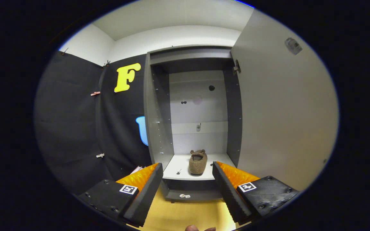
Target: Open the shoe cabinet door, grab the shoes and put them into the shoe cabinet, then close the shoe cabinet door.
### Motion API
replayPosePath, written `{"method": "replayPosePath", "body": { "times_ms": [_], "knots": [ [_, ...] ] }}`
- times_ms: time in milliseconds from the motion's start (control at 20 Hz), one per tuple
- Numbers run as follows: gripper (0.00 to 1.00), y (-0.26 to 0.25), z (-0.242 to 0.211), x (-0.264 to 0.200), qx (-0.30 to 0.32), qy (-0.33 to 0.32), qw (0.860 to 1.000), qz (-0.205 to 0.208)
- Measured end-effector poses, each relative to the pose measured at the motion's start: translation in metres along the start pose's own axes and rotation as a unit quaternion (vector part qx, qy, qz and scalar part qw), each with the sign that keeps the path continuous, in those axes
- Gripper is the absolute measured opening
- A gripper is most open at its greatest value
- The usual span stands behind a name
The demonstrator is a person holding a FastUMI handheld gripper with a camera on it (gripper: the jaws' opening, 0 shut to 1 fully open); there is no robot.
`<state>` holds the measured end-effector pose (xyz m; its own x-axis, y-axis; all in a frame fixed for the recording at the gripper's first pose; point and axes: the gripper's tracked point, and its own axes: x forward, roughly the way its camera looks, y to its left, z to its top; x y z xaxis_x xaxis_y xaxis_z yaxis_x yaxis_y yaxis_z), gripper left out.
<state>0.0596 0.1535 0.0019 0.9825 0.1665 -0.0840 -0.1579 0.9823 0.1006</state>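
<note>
A tall grey shoe cabinet [159, 128] stands open against the booth's black cloth wall [72, 122], its door [284, 112] swung wide toward 3 o'clock and hanging from a dark hinge [237, 67] near the top of the frame. Inside, the pale back panel [198, 109] carries a few small dark holes and a small metal fitting at mid-height. On the cabinet's white bottom shelf [180, 163] lies a single brown fuzzy shoe [198, 162], its opening turned toward the back panel and its toe toward the front edge; a small dark object rests on the shelf at the shoe's 9 o'clock. The hand-held gripper [187, 171] hovers in front of the cabinet, released, its two orange-and-black fingers [143, 189] spread wide with nothing between them; the shoe sits beyond them, at 12 o'clock from the gap. Below the shelf, on the yellow floor [185, 215], a small white scrap [184, 195] lies by the cabinet's base. Fingertips of a person [199, 228] show at 6 o'clock.
</note>
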Motion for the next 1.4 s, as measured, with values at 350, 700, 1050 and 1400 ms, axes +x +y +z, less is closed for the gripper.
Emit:
{"method": "replayPosePath", "body": {
  "times_ms": [350,700,1050,1400],
  "knots": [
    [0.97,-0.049,0.043,-0.089,-0.041,-0.063,0.996,-0.044],
    [0.97,-0.135,0.073,-0.151,0.004,-0.106,0.990,-0.089],
    [0.97,-0.240,0.068,-0.174,0.020,-0.099,0.979,-0.177],
    [0.98,-0.311,0.040,-0.153,-0.007,-0.053,0.973,-0.223]
  ]
}}
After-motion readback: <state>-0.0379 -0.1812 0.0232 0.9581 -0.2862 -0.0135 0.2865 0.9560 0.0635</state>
